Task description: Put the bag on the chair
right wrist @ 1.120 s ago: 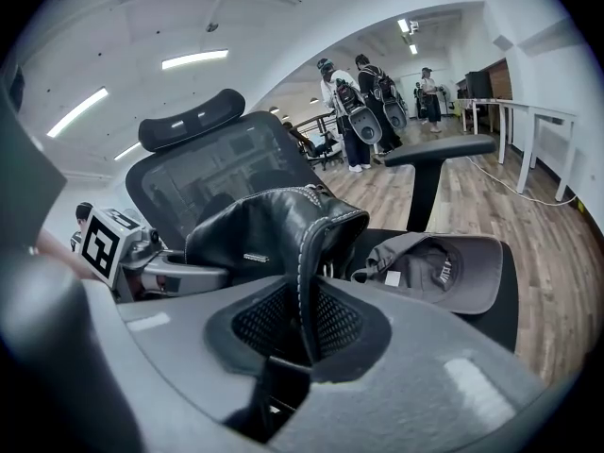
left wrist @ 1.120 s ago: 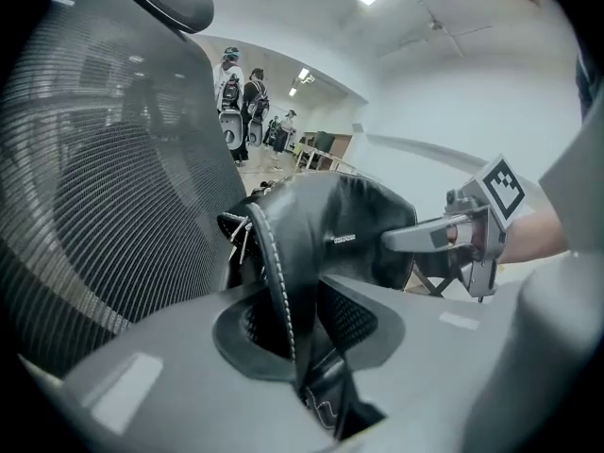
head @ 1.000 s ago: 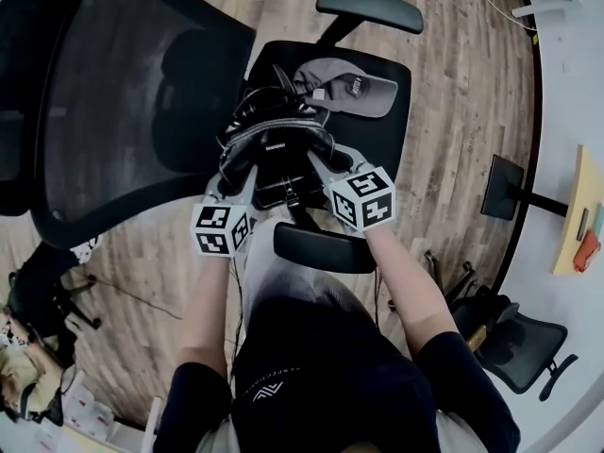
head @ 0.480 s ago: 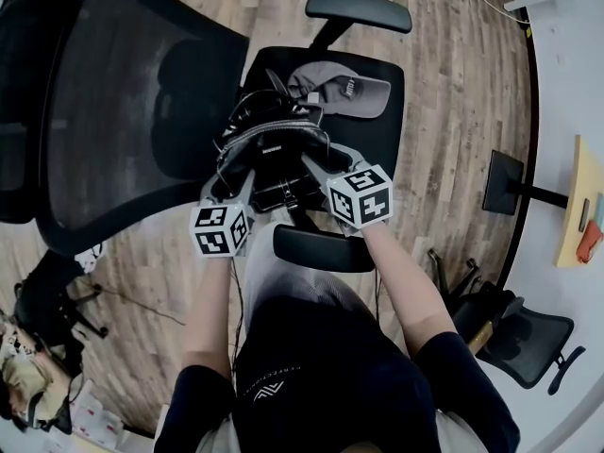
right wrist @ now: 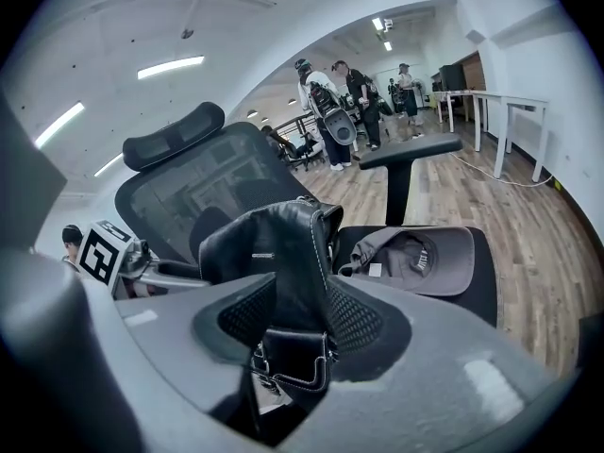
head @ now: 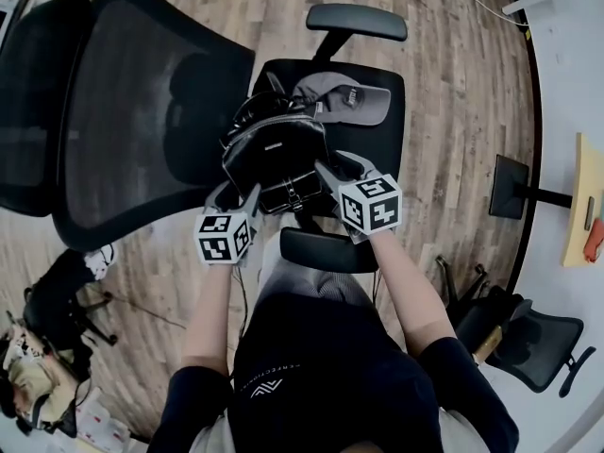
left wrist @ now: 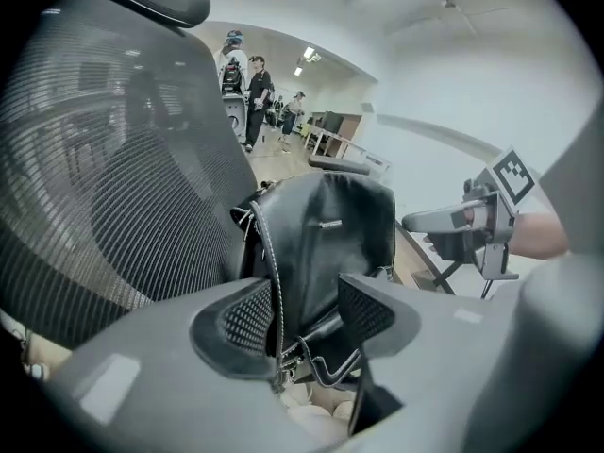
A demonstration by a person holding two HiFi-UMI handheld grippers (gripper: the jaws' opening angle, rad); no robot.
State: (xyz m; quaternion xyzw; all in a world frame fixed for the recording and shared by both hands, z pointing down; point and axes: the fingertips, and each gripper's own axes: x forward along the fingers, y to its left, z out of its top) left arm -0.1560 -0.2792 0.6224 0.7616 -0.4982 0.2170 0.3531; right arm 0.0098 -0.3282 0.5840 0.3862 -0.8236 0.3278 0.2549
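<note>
Forearms extended, side by side. Left gripper (head: 238, 194) and right gripper (head: 338, 170) jaws opening, bag (head: 276, 154) edges between each pair. Bag upright on chair (head: 385, 140) seat; its base is hidden behind the jaws.

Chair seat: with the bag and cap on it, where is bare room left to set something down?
Bare seat shows only between the cap, the bag and the seat's front edge. Toward the backrest it is crowded: the bag fills that side, with the cap beside it by the far armrest.
</note>
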